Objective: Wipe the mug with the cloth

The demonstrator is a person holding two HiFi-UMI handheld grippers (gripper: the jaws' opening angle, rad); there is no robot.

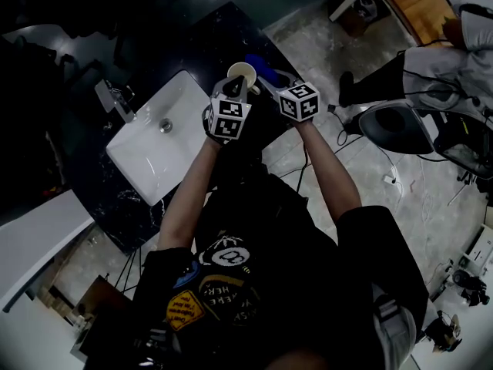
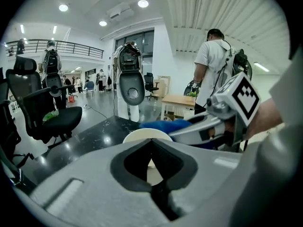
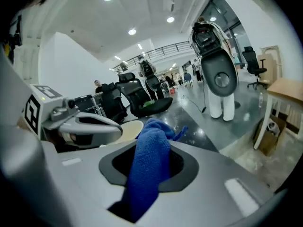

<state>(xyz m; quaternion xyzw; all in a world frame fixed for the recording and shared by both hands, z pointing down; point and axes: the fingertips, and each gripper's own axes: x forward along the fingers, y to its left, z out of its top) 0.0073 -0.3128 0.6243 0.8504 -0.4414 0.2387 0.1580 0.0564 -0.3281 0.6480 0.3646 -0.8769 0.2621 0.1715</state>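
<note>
Shirt (image 1: 254, 222) has patches, all upside down in head view. Dark patch (image 1: 225, 293): "WERE" and "HERE" can be read, the rest is unclear. Yellow diamond patch (image 1: 185, 308): print too small to read. Round white logo (image 1: 223, 254): no legible words. Cubes on left gripper (image 1: 240, 85) and right gripper (image 1: 266, 78): black-and-white square codes only. Gripper views: no readable text.

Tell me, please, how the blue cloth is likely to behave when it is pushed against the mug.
The blue cloth looks floppy: it sits bunched in soft folds in the right hand-held gripper, so it would probably crumple and mould to the mug rather than push it. Its fuzzy weave likely drags rather than slides.
</note>
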